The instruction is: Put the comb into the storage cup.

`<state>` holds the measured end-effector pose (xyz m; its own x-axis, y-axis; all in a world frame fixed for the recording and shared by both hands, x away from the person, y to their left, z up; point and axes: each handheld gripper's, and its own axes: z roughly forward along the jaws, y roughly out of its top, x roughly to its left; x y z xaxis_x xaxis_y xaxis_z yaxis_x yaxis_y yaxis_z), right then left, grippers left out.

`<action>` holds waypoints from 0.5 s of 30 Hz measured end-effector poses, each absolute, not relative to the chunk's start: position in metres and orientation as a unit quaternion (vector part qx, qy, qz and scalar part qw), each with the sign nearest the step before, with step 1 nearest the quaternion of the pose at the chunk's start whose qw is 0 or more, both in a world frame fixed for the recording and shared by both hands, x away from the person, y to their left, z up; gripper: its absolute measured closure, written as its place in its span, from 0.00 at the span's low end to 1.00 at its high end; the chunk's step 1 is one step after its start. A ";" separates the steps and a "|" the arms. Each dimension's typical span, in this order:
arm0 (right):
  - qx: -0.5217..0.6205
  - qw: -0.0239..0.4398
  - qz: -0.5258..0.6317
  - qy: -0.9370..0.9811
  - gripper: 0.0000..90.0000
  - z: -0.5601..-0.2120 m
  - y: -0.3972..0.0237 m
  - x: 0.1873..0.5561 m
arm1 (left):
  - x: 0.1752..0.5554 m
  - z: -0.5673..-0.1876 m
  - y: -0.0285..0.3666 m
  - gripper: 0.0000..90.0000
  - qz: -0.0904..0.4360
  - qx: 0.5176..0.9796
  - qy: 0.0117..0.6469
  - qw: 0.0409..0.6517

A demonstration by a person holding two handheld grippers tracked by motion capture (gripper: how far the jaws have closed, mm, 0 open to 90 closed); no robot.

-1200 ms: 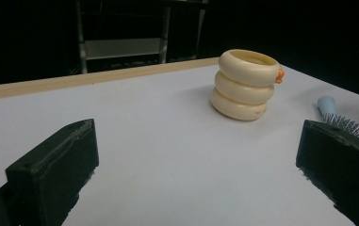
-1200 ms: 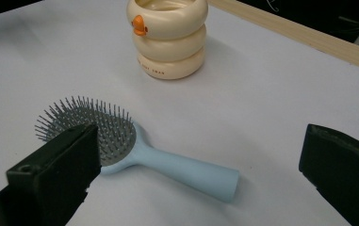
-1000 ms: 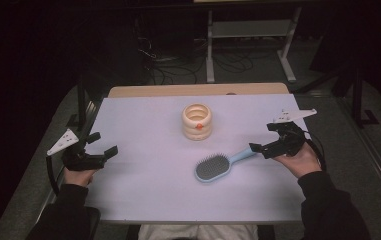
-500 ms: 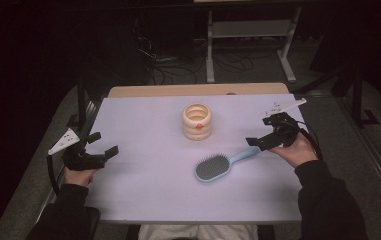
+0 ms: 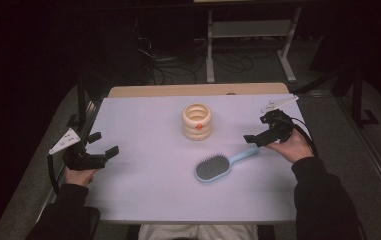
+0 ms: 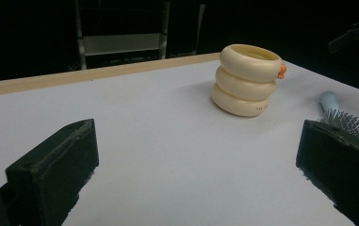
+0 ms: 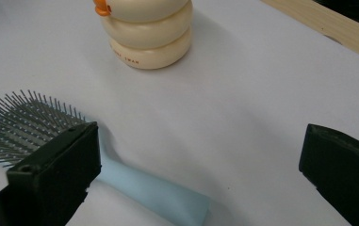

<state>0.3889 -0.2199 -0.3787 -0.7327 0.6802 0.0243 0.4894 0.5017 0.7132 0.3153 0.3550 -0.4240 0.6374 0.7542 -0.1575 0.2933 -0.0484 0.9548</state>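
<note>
The right gripper [image 5: 256, 139] hangs just over the handle end of the hairbrush [image 5: 221, 164], its fingers [image 7: 54, 174] spread wide and holding nothing. In the right gripper view the pale blue handle lies on the counter [image 5: 148, 125] in the gap between the two fingers, nearer the one at the left of that view, and its blunt end stops short of the other finger. The bristled head of the brush sits just past that same left finger, pins pointing up. Whether the fingers touch the handle I cannot tell; it rests flat on the white counter. Further out beyond the fingertips stands a cream holder [image 5: 197, 121] made of three stacked rings, upright, with a small orange knob on its side, well apart from the brush. Over at the other side of the counter the left gripper [image 5: 101, 150] is held low, its fingers [image 6: 57, 165] also wide open and empty, bare white surface between them. In the left gripper view the ringed holder stands ahead of those fingers, toward the one at the right, and the bristles and blue handle of the brush peek out just behind that right finger.
</note>
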 end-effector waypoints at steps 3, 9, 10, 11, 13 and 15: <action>0.345 0.126 0.366 0.855 0.00 -0.382 -0.221 0.393 | 0.316 -0.424 0.355 0.00 0.199 0.696 0.376 0.578; 0.351 0.121 0.346 0.862 0.00 -0.392 -0.220 0.400 | 0.315 -0.424 0.355 0.00 0.199 0.697 0.375 0.578; 0.349 0.121 0.343 0.864 0.00 -0.394 -0.219 0.400 | 0.315 -0.424 0.355 0.00 0.199 0.697 0.375 0.578; 0.348 0.121 0.344 0.864 0.01 -0.394 -0.218 0.401 | 0.315 -0.424 0.355 0.00 0.199 0.697 0.375 0.578; 0.344 0.122 0.344 0.865 0.04 -0.395 -0.216 0.401 | 0.316 -0.424 0.354 0.00 0.198 0.698 0.374 0.577; 0.345 0.123 0.345 0.864 0.08 -0.396 -0.215 0.402 | 0.315 -0.423 0.354 0.00 0.200 0.701 0.373 0.575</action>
